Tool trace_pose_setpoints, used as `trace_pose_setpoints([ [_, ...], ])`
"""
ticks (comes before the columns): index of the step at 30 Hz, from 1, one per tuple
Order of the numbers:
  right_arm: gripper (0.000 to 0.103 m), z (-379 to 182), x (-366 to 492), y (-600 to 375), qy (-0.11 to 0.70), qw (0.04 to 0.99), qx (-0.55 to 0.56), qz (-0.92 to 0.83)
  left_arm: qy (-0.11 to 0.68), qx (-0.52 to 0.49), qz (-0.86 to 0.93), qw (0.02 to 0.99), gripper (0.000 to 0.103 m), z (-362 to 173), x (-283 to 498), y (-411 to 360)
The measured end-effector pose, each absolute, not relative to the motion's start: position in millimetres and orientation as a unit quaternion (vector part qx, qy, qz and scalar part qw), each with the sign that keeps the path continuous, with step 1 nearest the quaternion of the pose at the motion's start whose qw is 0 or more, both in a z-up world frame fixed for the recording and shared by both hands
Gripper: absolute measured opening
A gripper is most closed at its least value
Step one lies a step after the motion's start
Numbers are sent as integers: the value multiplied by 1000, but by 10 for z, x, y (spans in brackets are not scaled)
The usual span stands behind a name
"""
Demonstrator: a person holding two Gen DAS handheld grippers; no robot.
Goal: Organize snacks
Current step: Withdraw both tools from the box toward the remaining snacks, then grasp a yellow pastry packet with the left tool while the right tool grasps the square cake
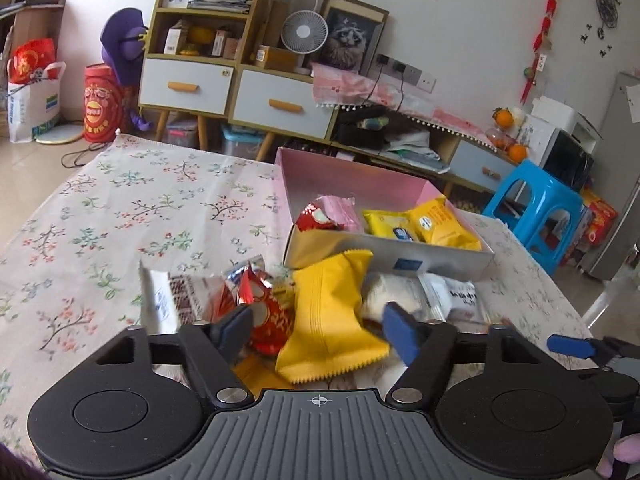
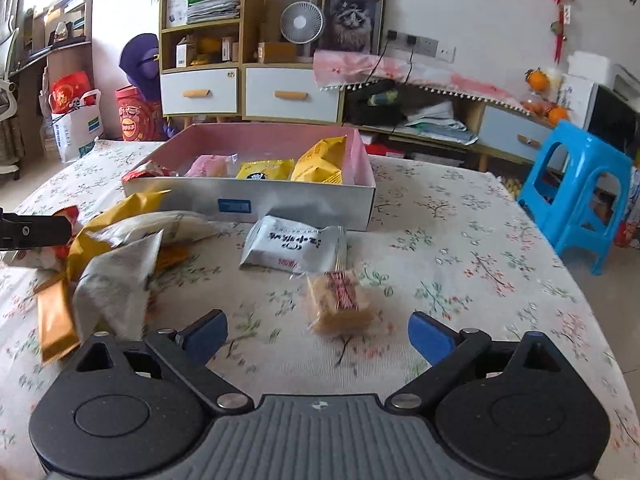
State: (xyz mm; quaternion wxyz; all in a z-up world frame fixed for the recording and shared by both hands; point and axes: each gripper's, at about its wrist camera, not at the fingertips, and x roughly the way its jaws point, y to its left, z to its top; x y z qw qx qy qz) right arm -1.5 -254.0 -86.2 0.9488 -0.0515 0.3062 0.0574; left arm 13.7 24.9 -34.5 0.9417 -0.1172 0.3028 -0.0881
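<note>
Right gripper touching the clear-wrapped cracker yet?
Apart. In the right wrist view the right gripper stands open, and bare tablecloth shows between each blue pad and the clear-wrapped cracker.

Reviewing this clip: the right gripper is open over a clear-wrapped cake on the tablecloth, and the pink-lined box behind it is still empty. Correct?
Not quite. The pink-lined box is not empty: the right wrist view shows several packets in it, including a pink packet and yellow packets. The rest holds: the right gripper is open over the clear-wrapped cake on the tablecloth.
</note>
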Motion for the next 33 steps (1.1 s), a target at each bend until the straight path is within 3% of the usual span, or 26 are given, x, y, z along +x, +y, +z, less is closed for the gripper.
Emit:
trace_pose_setpoints([
  [4, 79, -875, 114, -2579, 313, 947, -49, 59, 318, -129, -95, 935, 50, -398, 268, 227],
  [18, 49, -950, 282, -2692, 342, 938, -30, 58, 371, -125, -101, 914, 45, -564, 550, 147],
  [25, 26, -919, 256, -2687, 336, 939, -33, 64, 381, -149, -89, 908, 42, -610, 564, 203],
  [33, 23, -851, 135, -2619, 321, 943, -44, 77, 378, -156, -80, 909, 40, -534, 481, 262],
])
